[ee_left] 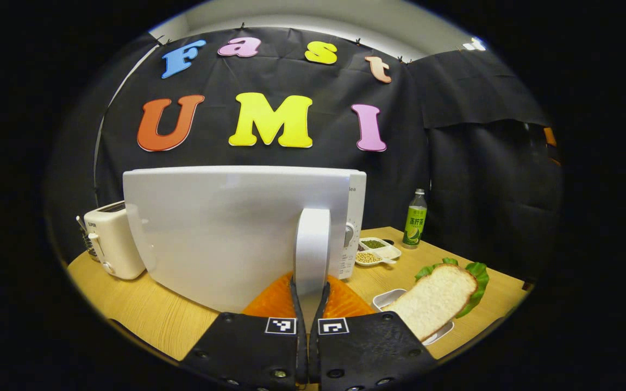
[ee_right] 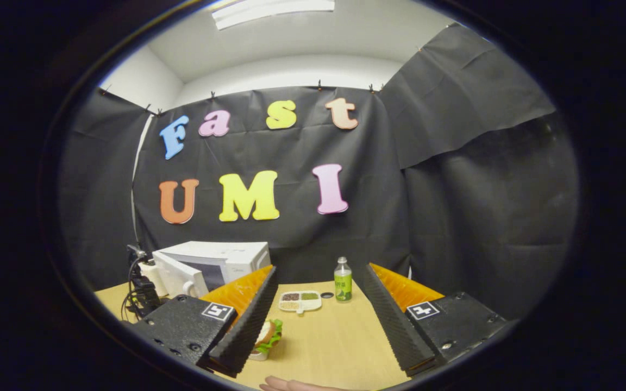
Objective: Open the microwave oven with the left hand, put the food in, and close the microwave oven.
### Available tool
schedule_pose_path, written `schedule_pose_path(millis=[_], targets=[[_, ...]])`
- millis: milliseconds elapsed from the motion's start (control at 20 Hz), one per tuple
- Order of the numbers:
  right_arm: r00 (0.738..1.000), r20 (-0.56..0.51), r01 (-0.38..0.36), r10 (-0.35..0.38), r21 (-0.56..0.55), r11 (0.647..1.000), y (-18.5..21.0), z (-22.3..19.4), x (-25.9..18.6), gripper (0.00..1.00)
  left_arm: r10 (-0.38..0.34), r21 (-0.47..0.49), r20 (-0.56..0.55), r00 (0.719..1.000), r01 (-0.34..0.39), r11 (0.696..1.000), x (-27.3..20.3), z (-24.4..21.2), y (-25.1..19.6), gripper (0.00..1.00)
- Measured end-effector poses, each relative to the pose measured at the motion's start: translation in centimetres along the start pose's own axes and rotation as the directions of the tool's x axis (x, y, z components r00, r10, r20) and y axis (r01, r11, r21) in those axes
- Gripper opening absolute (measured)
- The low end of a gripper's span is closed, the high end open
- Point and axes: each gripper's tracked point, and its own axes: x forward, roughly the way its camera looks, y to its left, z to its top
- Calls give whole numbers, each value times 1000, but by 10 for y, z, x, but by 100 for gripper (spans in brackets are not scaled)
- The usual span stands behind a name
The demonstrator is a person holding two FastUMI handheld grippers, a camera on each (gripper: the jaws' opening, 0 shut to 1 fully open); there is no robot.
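in the left gripper view, a toaster (ee_left: 112,239) is seen at the far left of the table (ee_left: 144,315). next to it stands the microwave oven (ee_left: 354,217), whose door (ee_left: 226,233) is swung partly open, so that its outer face is turned toward the camera. the door handle (ee_left: 312,244) runs upright, its long axis vertical, directly ahead of the left gripper (ee_left: 310,288). the jaws are drawn narrow and are pressed on the lower end of the handle from both sides. further right, a divided dish (ee_left: 378,251) and a green bottle (ee_left: 414,218) are set near the back of the table, and the sandwich (ee_left: 438,296) lies in a small white tray (ee_left: 394,297), just right of the left gripper.

in the right gripper view, the oven is seen well off to the left, the sandwich lies low between the fingers, nearer the left one, and the right gripper (ee_right: 318,312) is held with jaws wide apart and nothing between them.

the door is judged to need a further swing about its left-hand hinge. the sandwich is judged nearer the right gripper, below and ahead of it.
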Motion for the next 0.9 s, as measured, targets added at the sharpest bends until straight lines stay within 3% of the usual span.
schedule_pose_path(millis=[50,100,250,300,350,400,450,500,600,650,700,750,800,850,900], targets=[[1000,0,-2,2,12,1000,3,1,-2,92,-7,7,5,1000,7,1000,-12,-1,3,1],[1000,1,1,-1,22,1000,4,2,-5,100,-14,7,12,1000,14,1000,-22,-2,6,1],[1000,-20,-5,6,34,999,13,-5,-12,100,-32,45,16,999,31,998,-54,-7,21,5],[999,-31,-13,15,40,999,17,-8,-14,92,-32,49,20,999,31,998,-65,-8,27,5],[999,-43,-23,25,47,999,21,-11,-16,92,-29,45,10,1000,29,999,-76,-12,35,5],[998,-56,-31,34,54,998,24,-13,-18,100,-24,44,4,1000,24,999,-89,-14,42,10],[997,-66,-37,41,59,998,27,-16,-19,92,-13,52,-2,1000,13,999,-101,-16,51,13],[996,-78,-43,48,60,997,30,-18,-20,100,10,63,-10,1000,-9,998,-116,-19,63,14],[992,-111,-54,60,54,997,35,-30,-17,100,98,71,-10,995,-97,993,-154,-18,92,22],[989,-136,-59,65,47,997,37,-37,-14,100,161,63,-12,987,-160,985,-173,-16,106,27],[984,-165,-69,74,38,997,40,-45,-9,91,226,63,6,974,-226,972,-201,-10,120,58],[976,-203,-79,83,27,997,42,-54,-3,100,275,63,38,961,-277,959,-216,0,132,89],[966,-245,-84,87,21,996,43,-64,5,100,311,53,48,949,-313,948,-228,9,138,96],[954,-287,-88,90,21,996,43,-73,14,100,328,34,56,943,-330,944,-242,17,139,84],[940,-328,-95,97,20,995,43,-82,22,100,334,8,59,941,-335,942,-251,27,139,95]])
